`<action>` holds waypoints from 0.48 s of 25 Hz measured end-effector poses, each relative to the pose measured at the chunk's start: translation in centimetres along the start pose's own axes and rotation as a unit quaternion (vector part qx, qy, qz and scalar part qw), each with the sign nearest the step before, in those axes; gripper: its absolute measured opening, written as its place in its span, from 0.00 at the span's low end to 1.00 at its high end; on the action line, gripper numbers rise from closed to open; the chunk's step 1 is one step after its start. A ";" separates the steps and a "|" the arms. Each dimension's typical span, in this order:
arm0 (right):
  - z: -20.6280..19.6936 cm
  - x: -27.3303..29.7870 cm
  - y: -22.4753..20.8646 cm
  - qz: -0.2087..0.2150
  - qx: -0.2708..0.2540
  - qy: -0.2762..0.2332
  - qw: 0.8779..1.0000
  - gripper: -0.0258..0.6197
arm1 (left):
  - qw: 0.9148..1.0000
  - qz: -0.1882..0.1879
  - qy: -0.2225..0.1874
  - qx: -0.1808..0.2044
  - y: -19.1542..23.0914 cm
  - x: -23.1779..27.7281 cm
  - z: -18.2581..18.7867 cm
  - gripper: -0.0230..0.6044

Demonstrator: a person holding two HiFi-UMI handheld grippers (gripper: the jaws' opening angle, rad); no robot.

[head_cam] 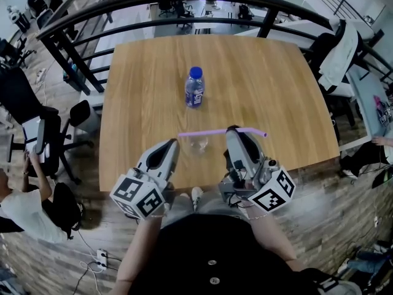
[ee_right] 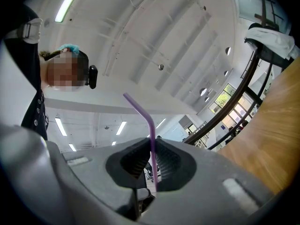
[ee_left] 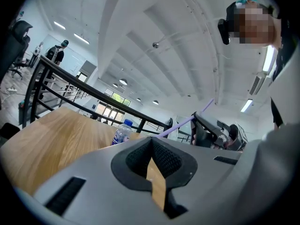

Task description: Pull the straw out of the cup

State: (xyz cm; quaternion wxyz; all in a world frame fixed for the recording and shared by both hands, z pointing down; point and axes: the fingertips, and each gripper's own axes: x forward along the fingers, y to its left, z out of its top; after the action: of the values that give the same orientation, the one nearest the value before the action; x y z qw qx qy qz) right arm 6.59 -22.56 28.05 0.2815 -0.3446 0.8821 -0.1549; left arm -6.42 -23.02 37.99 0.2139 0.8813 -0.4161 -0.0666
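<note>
Two claws sit at lower centre of the head view: we read the right claw (head_cam: pixel 233 130) clamped on the purple straw (head_cam: pixel 202 133), held level just over the clear cup (head_cam: pixel 198 144) on the desk (head_cam: pixel 141 103), and the left claw (head_cam: pixel 171 145) closed, gripping nothing.

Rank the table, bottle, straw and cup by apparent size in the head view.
1. The table, by far.
2. Unsure between the straw and the bottle: the straw is longer, the bottle bulkier.
3. The cup, smallest.
</note>
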 end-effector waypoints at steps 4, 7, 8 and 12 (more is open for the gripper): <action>0.0 -0.2 -0.8 -0.014 0.005 0.001 1.000 0.09 | 1.000 0.003 -0.001 -0.008 -0.1 0.1 0.1 0.06; -0.3 -0.2 -0.9 -0.022 -0.001 0.007 1.000 0.09 | 1.000 -0.002 0.005 0.003 -0.1 0.1 -0.2 0.06; -0.4 -0.3 -1.0 -0.025 -0.005 0.008 1.000 0.09 | 1.000 -0.003 0.008 0.007 -0.2 0.1 -0.3 0.06; -0.4 -0.4 -1.1 -0.029 -0.007 0.006 1.000 0.09 | 1.000 -0.004 0.010 0.001 -0.1 -0.2 -0.6 0.06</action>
State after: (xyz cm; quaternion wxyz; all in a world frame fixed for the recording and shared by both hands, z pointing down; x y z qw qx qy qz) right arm 7.14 -23.02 29.02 0.2688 -0.3711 0.8744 -0.1592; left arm -6.26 -22.63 38.44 0.2169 0.8839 -0.4102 -0.0581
